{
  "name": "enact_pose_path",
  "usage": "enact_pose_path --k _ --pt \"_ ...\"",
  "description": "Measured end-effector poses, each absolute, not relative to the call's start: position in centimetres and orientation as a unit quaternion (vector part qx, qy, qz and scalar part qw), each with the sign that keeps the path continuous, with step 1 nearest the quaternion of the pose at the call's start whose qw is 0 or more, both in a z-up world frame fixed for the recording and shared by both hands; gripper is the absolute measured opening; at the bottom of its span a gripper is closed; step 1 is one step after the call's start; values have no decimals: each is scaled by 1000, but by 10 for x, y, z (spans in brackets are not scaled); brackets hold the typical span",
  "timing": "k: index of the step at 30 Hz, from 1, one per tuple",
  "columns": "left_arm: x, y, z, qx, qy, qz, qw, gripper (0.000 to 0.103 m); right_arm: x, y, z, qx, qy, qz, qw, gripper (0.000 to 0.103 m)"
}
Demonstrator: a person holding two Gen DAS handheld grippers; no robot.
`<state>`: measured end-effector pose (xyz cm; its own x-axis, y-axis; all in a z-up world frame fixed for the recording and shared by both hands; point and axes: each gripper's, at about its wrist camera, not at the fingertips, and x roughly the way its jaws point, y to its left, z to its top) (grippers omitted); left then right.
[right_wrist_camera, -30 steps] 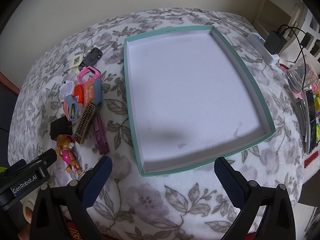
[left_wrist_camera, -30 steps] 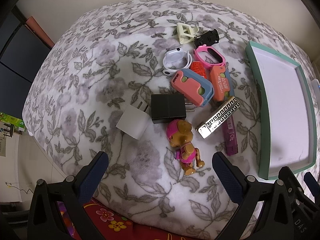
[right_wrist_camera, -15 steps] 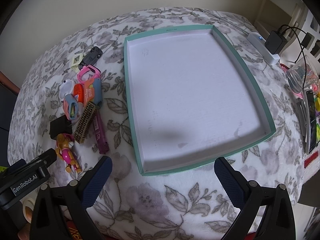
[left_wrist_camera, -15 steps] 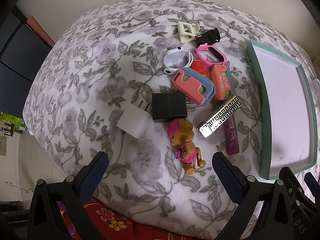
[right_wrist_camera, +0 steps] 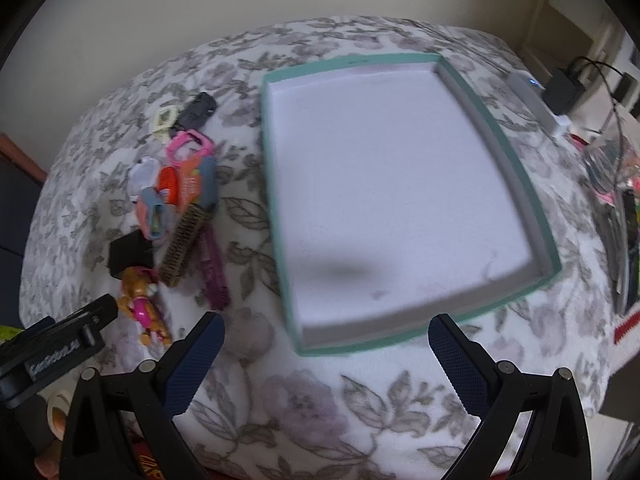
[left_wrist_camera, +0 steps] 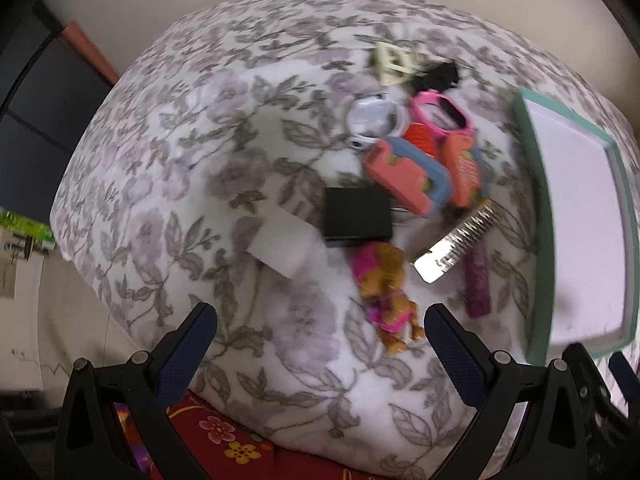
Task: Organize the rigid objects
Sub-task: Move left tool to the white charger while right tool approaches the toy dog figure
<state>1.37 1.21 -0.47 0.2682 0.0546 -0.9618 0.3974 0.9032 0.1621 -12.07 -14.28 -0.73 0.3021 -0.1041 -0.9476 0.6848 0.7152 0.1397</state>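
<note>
A heap of small rigid things lies on the floral cloth: a white plug cube (left_wrist_camera: 280, 246), a black adapter (left_wrist_camera: 357, 218), a toy dog (left_wrist_camera: 386, 294) (right_wrist_camera: 142, 304), a patterned metal bar (left_wrist_camera: 456, 246) (right_wrist_camera: 186, 240), a purple stick (left_wrist_camera: 478, 284), a pink and blue case (left_wrist_camera: 406, 180), and a pink band (left_wrist_camera: 440, 114). The teal tray (right_wrist_camera: 516, 160) (left_wrist_camera: 538, 184) stands empty to their right. My left gripper (left_wrist_camera: 320, 344) hangs open just short of the toy dog. My right gripper (right_wrist_camera: 326, 354) is open before the tray's near edge.
A white power strip (right_wrist_camera: 536, 100) with a black charger (right_wrist_camera: 564, 88) and cables lies past the tray's far right. Clutter (right_wrist_camera: 616, 184) lines the right edge. A red flowered cloth (left_wrist_camera: 224, 436) shows under the bed's near edge. The left gripper's body (right_wrist_camera: 56, 352) is at lower left.
Both views are now blurred by motion. The left gripper has moved forward toward the heap, so the toy dog sits nearer its fingers. The right gripper has shifted slightly.
</note>
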Motion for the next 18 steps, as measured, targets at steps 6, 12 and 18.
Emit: enact_pose_path --k 6,12,18 --pt "36 29 -15 177 609 -67 771 103 -97 -128 -14 268 531 -229 770 103" --pt "53 44 -24 134 637 -58 757 103 -78 -110 -21 254 533 -198 783 103" --pt "72 74 -24 93 637 -8 765 103 -58 -93 -25 245 535 -167 791 103"
